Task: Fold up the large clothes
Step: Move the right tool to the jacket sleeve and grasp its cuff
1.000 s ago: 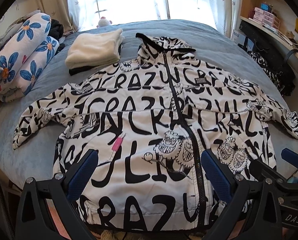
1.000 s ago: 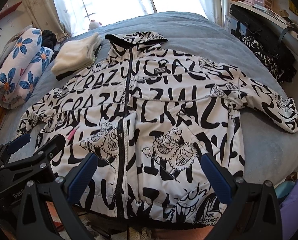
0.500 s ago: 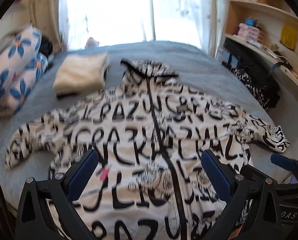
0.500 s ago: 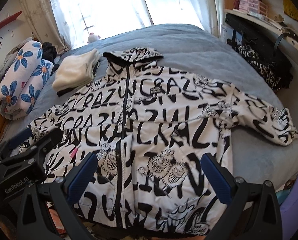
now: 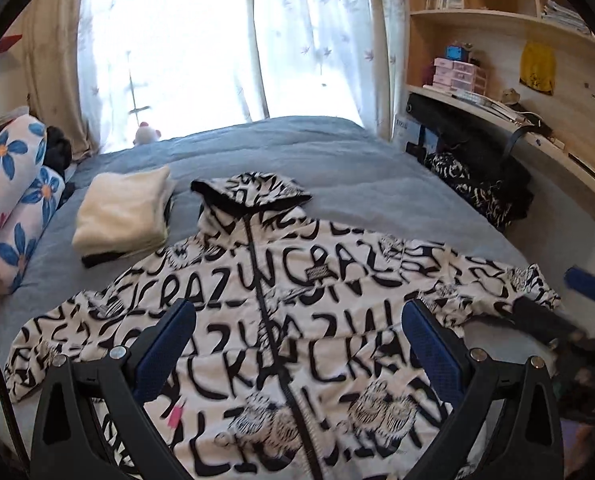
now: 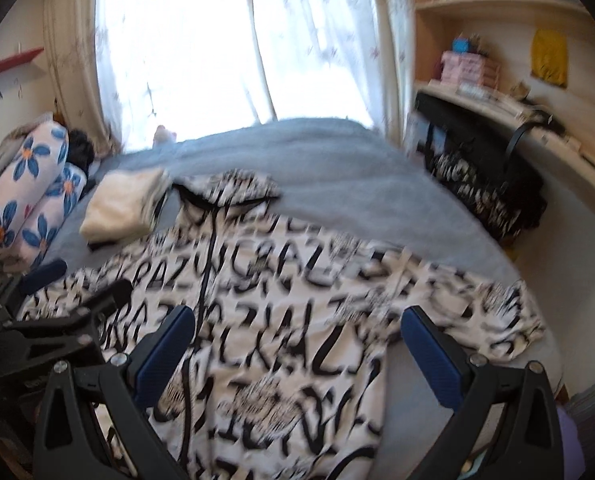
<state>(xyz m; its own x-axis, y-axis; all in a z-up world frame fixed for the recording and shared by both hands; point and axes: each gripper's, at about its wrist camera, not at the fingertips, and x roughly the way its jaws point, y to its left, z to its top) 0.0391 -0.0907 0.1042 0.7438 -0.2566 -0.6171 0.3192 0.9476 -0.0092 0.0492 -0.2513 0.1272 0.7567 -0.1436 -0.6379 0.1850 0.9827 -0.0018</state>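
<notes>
Across the blue bed your black-and-white lettered jacket lies flat, front up and zipped, hood toward the window and both sleeves spread wide. Over the last second both your views have tipped up and back from the hem: a second ago you looked down on the whole body to the waistband, and now the lower edge has slipped under the frame while curtain and shelves fill the top. That reads as a pull-back to line up the first fold, not a grasp; nothing on the jacket has moved. Starting at your left, the flowered bedding roll sits at the bed's edge, well clear of the left sleeve. Next comes the cream folded stack, just beside the left shoulder and near the hood; if you fold that sleeve inward it should miss the stack, but a sweep upward could catch it. Your left gripper hovers over the chest, fingers spread wide and empty. Your right gripper hangs likewise, jaws wide with nothing between them, above the right half of the body; that view is smeared by motion, so I can only guess it is swinging toward the right sleeve. Further right, a dark patterned bundle leans below the desk, off the bed and apart from the cuff.
</notes>
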